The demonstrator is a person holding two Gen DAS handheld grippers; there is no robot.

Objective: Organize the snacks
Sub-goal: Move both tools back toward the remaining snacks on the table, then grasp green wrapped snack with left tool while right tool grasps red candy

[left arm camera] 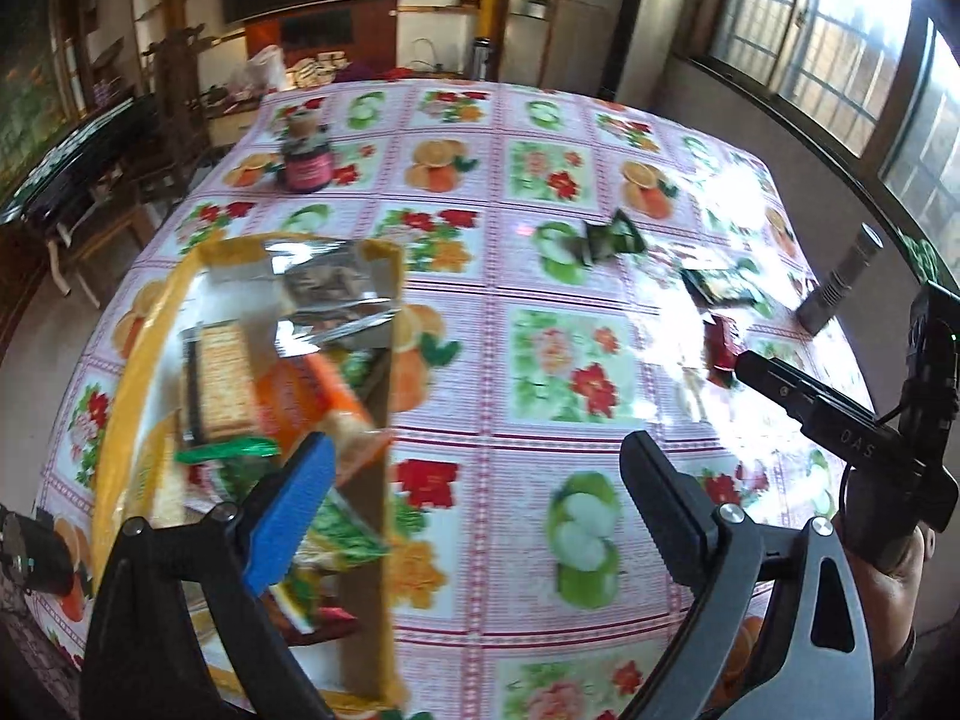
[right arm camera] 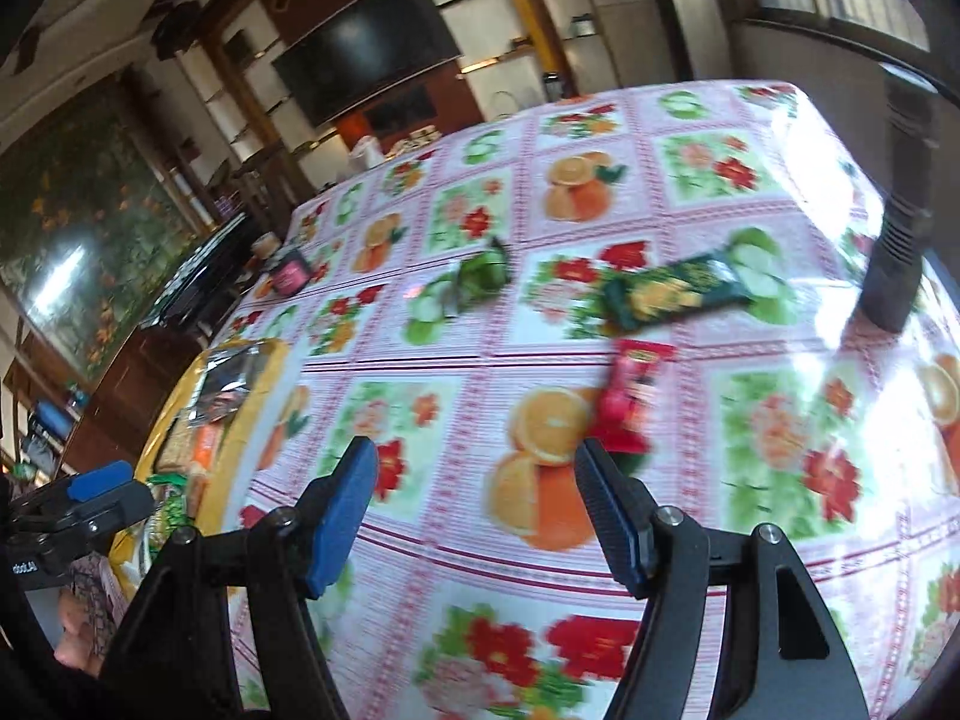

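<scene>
Leftmost, a yellow rectangular box [left arm camera: 150, 360] holds crinkly foil packets and ridged crackers; the left gripper [left arm camera: 474, 510] hovers beside it, jaws apart. Further right on the glossy floral tablecloth [right arm camera: 456, 570] lie loose wrappers: green [right arm camera: 480, 276], dark-green bar [right arm camera: 672, 294], red [right arm camera: 630, 396]. The right gripper [right arm camera: 480, 516] gapes empty.

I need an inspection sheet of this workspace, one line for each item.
Surface: table under a fruit-and-flower cloth.
Job's things: yellow box already holds several snacks; a red packet, a dark green bar and a green wrapper lie loose on the cloth.
Clutter: dark jar; grey object near the table's edge.
Grippers: left gripper open, empty; right gripper open, empty, near the red packet.
Cables: nothing seen.
Surroundings: TV, shelves, windows.
</scene>
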